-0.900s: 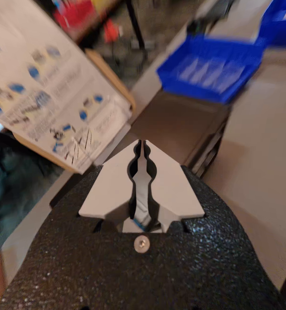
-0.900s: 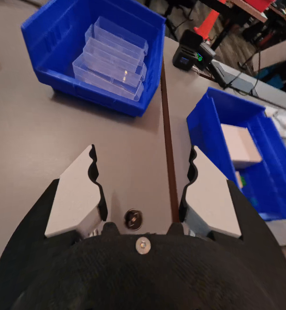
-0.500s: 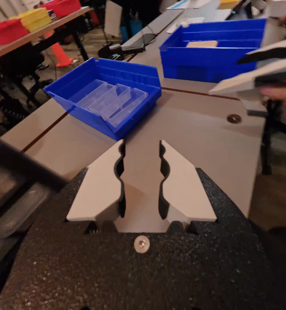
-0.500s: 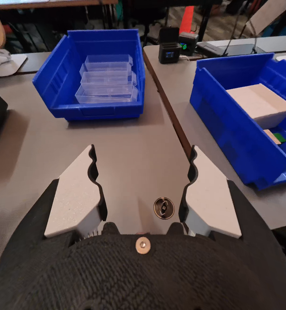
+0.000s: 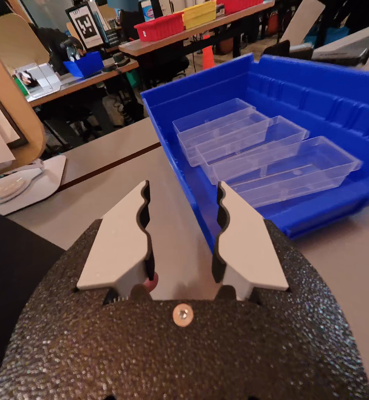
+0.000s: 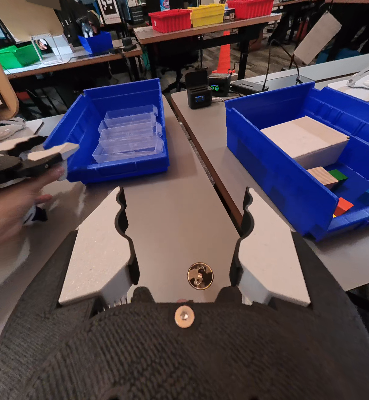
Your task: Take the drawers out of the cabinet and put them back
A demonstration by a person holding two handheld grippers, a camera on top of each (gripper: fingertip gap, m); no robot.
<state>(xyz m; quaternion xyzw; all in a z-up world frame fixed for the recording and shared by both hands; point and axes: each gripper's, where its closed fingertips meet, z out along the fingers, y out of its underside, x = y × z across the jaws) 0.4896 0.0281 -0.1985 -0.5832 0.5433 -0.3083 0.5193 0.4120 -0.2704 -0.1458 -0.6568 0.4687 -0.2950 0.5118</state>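
Several clear plastic drawers [image 5: 265, 160] lie side by side in a blue bin [image 5: 309, 218] on the grey table. My left gripper [image 5: 182, 188] is open and empty, just short of the bin's near left corner, a little above the table. A black block [image 5: 10, 270], partly in view at the lower left, may be the cabinet. In the right wrist view the same drawers [image 6: 127, 138] and bin [image 6: 123, 168] sit at centre left, with the hand-held left gripper [image 6: 60, 144] beside the bin. My right gripper [image 6: 183, 190] is wide open and empty above the table, well short of the bin.
A second blue bin [image 6: 276, 173] at the right holds a white box [image 6: 304, 138] and coloured blocks. Two black charger boxes [image 6: 197, 93] stand behind. A seam [image 6: 211, 173] splits two tables. A brass grommet [image 6: 200, 275] sits in the tabletop. A lamp base [image 5: 17, 190] is at the left.
My left gripper has swung from the dark cabinet side towards the blue bin and gone from shut to open. My right gripper stays open and has drawn back and levelled.
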